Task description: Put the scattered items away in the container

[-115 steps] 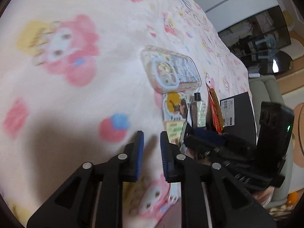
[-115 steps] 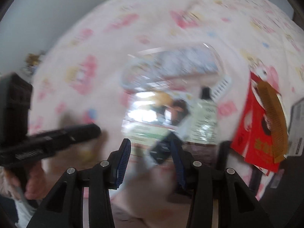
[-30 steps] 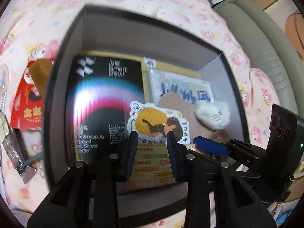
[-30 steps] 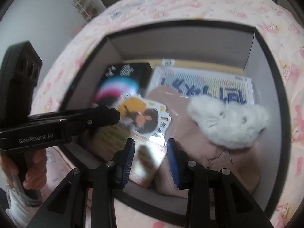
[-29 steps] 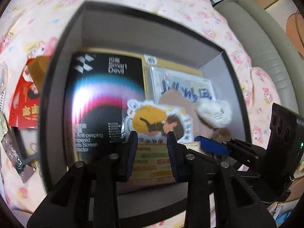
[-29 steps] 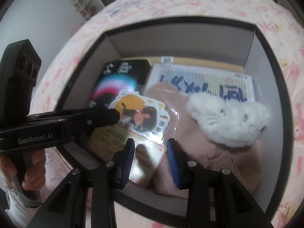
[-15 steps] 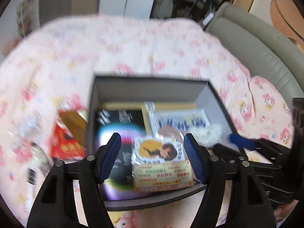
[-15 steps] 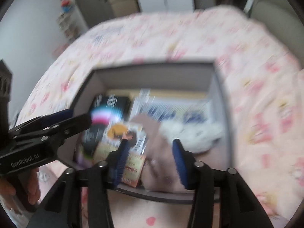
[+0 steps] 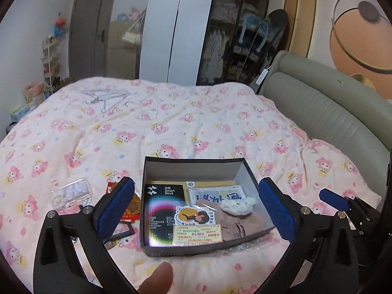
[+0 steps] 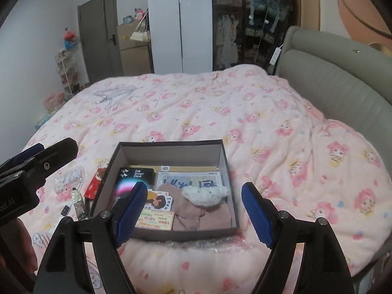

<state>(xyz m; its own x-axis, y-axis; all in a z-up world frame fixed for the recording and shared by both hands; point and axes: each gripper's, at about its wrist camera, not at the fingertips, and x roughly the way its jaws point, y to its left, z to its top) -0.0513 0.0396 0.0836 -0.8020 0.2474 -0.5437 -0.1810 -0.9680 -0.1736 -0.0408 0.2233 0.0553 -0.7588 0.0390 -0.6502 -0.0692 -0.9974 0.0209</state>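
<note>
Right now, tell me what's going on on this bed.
A person is tidying small items into a dark box on the pink bedspread, with a gripper in each hand. Both the left gripper and right gripper are open, holding nothing, raised above the box. Inside lie a black Smart Devil package, a cartoon sticker card and a white plush. A clear phone case and red packet lie outside, left of the box.

open dark box [image 9: 193,165], items inside, clutter [image 9: 71,194] beside
</note>
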